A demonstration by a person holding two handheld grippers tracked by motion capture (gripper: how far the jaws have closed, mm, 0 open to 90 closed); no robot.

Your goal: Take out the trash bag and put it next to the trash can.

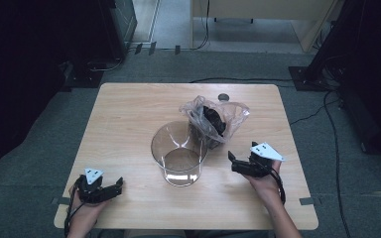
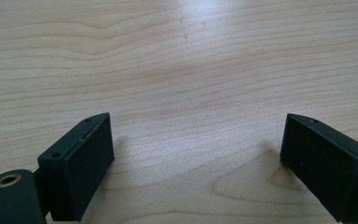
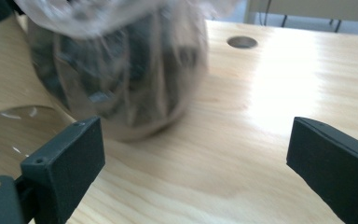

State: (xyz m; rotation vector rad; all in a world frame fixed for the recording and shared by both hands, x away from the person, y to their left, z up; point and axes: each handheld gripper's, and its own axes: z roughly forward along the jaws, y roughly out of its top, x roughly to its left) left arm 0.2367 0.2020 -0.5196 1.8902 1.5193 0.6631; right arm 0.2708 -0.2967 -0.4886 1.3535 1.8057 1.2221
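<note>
Both forearms are entering from the near edge of the desk. Left claw is resting low on the near-left part of the desk, jaws standing wide with only bare wood grain between them in the left gripper view; it is sitting well apart from everything else.

Right claw is hovering at the near-right of the desk, jaws standing wide with nothing between them, pointing toward the clear plastic bag. Right gripper view is showing the bag ahead of the left jaw, blurred, not touching either pad.

Bag is sitting past the desk's middle, toward the far right, its mouth gaping upward, with dark contents inside; what they are I cannot tell.

Glass bowl is standing upright at the desk's centre, just beside the bag on its near-left side; whether the two are touching I cannot tell. Small round hole is showing in the desk beyond the bag.
</note>
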